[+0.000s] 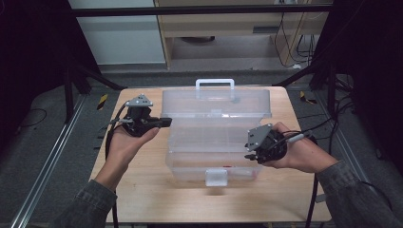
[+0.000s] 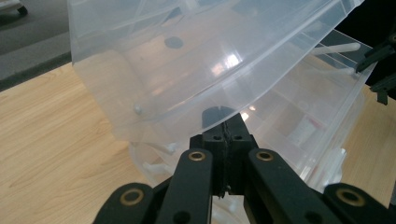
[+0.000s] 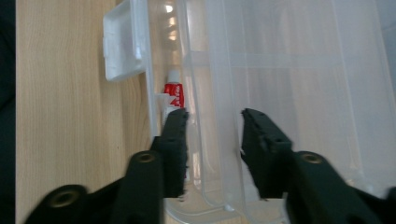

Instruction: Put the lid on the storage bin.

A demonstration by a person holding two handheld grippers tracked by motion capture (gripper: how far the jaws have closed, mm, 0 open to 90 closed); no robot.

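Two grippers are on one clear plastic toolbox here, so biggest first: the wooden table (image 1: 142,190) takes up the middle of the high view, pale and plain, with grey floor round it. Sitting on it, about centre, is the clear toolbox (image 1: 216,142), lid (image 1: 216,102) swung up and leaning back toward the far edge, the carry handle (image 1: 215,84) poking up behind it and a white latch (image 1: 216,176) hanging off the front wall on the person's side. You can see dividers in the tray inside, pretty hazy through the plastic. The left gripper (image 1: 164,122) is held at the box's left end, pointing right into the spot where lid meets base; from the left gripper view its jaws are squeezed right together with the tips up against the lid's curved edge, and I honestly can't tell if a bit of plastic is pinched between them or not. The right gripper (image 1: 248,151) is at the right end of the box, tips over the near right part of the base. In the right gripper view its jaws stand partway apart, straddling a thin clear wall of the box without pressing on it. Smallest thing: a little red and white tube (image 3: 173,93) lying inside the box close to the front wall, just by the latch.
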